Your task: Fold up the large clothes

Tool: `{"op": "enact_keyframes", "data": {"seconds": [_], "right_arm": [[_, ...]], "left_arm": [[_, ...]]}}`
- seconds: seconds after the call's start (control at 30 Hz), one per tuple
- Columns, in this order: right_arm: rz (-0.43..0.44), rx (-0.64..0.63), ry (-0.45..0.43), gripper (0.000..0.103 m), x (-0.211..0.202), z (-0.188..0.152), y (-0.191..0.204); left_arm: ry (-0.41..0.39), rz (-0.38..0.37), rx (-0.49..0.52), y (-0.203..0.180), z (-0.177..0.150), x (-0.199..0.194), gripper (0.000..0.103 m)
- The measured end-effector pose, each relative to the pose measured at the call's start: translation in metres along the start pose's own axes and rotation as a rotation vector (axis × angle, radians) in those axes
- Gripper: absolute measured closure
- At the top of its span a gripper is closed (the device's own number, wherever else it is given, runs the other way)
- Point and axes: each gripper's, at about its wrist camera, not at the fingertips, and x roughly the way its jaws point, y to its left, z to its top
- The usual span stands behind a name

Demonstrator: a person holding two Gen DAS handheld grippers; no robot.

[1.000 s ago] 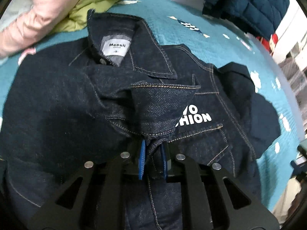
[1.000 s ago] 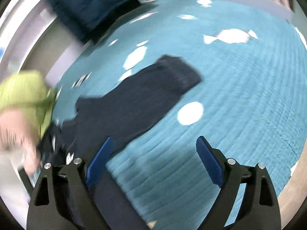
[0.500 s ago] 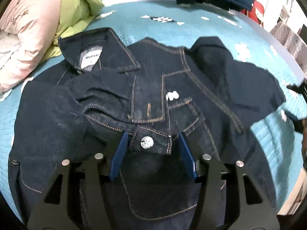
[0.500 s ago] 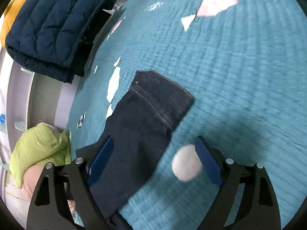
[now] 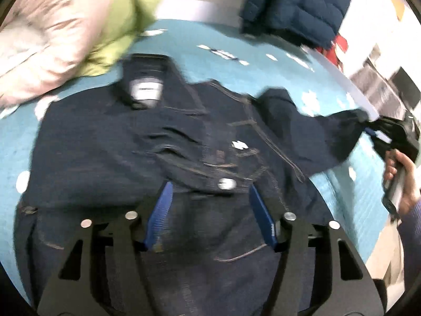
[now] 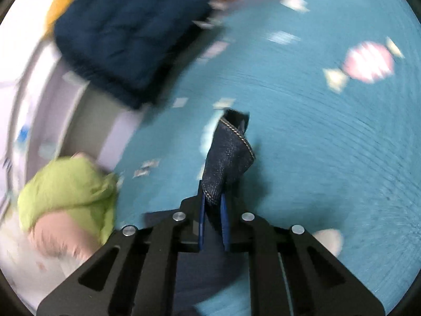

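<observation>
1. A dark denim jacket [image 5: 163, 158] is seen spread flat on a teal bedspread [image 5: 189, 50], lying just ahead of and beneath the left gripper [image 5: 210, 208], with its collar and white label at the end farthest from the fingertips
2. A folded cuff with a metal button [image 5: 226, 183] is seen lying between the tips of the blue pads [image 5: 161, 210] of the left gripper; the pads are spread and opening wider, and the cloth is not pressed by them
3. One sleeve [image 5: 334, 134] is drawn out to the right of the left fingers, lifted off the bedspread, its end held in the right gripper [image 5: 371, 131], which is carried by a hand [image 5: 402, 181] in a purple sleeve
4. In the right wrist view the sleeve cuff [image 6: 231, 155], edged with pale stitching, is pinched between the blue pads of the right gripper [image 6: 213, 210], which are closing on it; the cuff stands up beyond the fingertips
5. Beyond the right fingertips the teal bedspread [image 6: 329, 137] with a candy pattern is seen
6. A navy quilted jacket [image 6: 131, 34] is seen far ahead and to the left of the right fingers
7. A lime-green garment [image 6: 68, 184] on a pink one [image 6: 60, 234] is seen close to the left of the right fingers; details are blurred
</observation>
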Motion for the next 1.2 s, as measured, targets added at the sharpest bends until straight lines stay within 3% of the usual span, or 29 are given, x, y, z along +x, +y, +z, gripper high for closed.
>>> {"op": "enact_keyframes", "data": {"seconds": [0.1,0.23,0.3,0.33,0.37,0.43,0.6,0.73,0.9,0.97,1.0,1.03,1.2], "right_arm": [[0.094,-0.137,-0.009,0.093,-0.011,-0.016,0.067],[0.222,-0.286,0.022,0.093,-0.017,-0.062,0.161],[0.280,-0.336,0.069,0.093,-0.013,-0.089,0.199],[0.305,-0.350,0.105,0.093,-0.009,-0.103,0.217],[0.350,-0.356,0.154,0.093,-0.001,-0.124,0.238],[0.409,-0.372,0.233,0.093,0.015,-0.158,0.269],[0.378,-0.452,0.467,0.093,0.077,-0.258,0.315],[0.280,-0.511,0.618,0.093,0.126,-0.332,0.314],[0.127,-0.512,0.718,0.087,0.154,-0.375,0.285],[0.137,-0.519,0.707,0.073,0.148,-0.374,0.286],[0.146,-0.520,0.727,0.044,0.145,-0.373,0.287],[0.174,-0.516,0.754,0.026,0.140,-0.372,0.289],[0.198,-0.671,0.626,0.025,0.087,-0.350,0.317]], "left_arm": [[-0.010,0.103,-0.038,0.039,0.003,-0.009,0.039],[0.023,0.237,-0.113,0.096,0.001,-0.005,0.039],[0.089,0.286,-0.174,0.128,-0.005,0.004,0.039],[0.137,0.281,-0.212,0.142,-0.011,0.012,0.039],[0.157,0.220,-0.275,0.159,-0.017,0.017,0.040],[0.127,0.134,-0.322,0.175,-0.021,0.014,0.040],[-0.023,0.053,-0.365,0.192,-0.023,-0.036,0.040],[-0.069,0.083,-0.463,0.216,-0.036,-0.070,0.040],[-0.073,0.142,-0.502,0.238,-0.045,-0.092,0.039],[-0.079,0.140,-0.515,0.242,-0.042,-0.098,0.039],[-0.084,0.135,-0.515,0.241,-0.041,-0.099,0.039],[-0.090,0.131,-0.513,0.237,-0.039,-0.102,0.039],[-0.144,0.081,-0.486,0.215,-0.015,-0.112,0.039]]}}
